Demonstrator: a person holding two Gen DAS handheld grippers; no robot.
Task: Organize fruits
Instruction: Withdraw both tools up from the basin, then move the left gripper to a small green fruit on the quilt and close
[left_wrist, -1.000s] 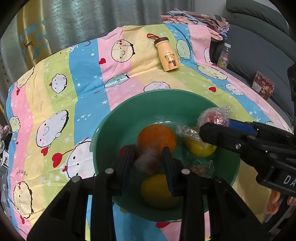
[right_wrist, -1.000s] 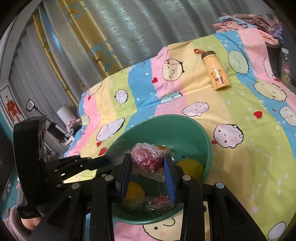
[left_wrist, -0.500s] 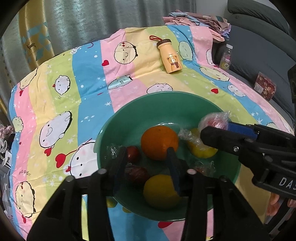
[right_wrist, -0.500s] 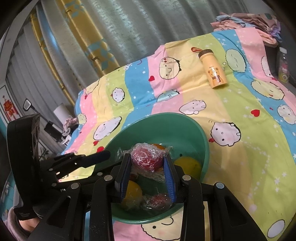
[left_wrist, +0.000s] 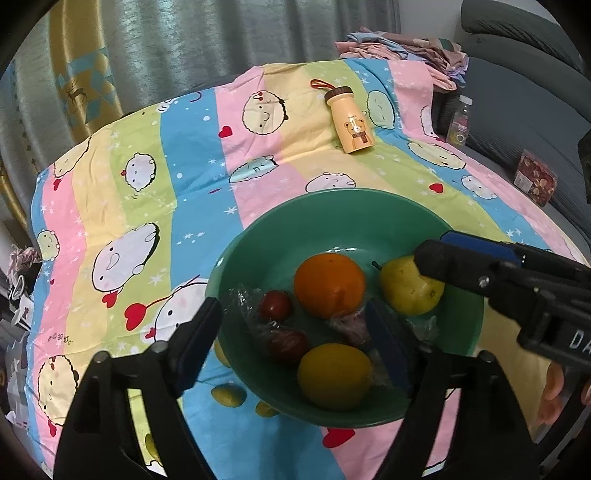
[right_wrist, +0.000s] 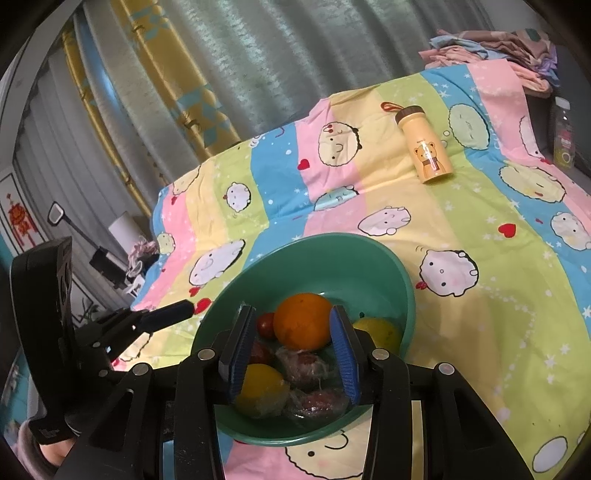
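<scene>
A green bowl (left_wrist: 332, 221) (right_wrist: 343, 254) on the cartoon-print sheet holds an orange (left_wrist: 328, 290) (right_wrist: 303, 326), a yellow pear (left_wrist: 410, 291), a lemon (left_wrist: 334, 374), a small tomato (left_wrist: 275, 304) and plastic-wrapped red fruits (left_wrist: 288, 341). My left gripper (left_wrist: 292, 314) hovers over the bowl's near side. Its jaws are opening wide and touch no fruit. My right gripper (right_wrist: 292, 332) hangs above the bowl too, its jaws opening. A wrapped red fruit (right_wrist: 304, 365) lies loose in the bowl below its blue pads. The right gripper's fingers (left_wrist: 454, 264) reach in over the pear.
A yellow bear-print bottle (left_wrist: 351, 122) (right_wrist: 424, 147) lies on the sheet beyond the bowl. Folded clothes (left_wrist: 406, 48) sit at the far edge. A clear bottle (left_wrist: 460, 122) and a snack packet (left_wrist: 535, 181) rest on the grey sofa at right. Curtains hang behind.
My left jaws spread wide and let their wrapped fruit drop into the bowl. My right jaws parted and the wrapped red fruit they held fell into the bowl.
</scene>
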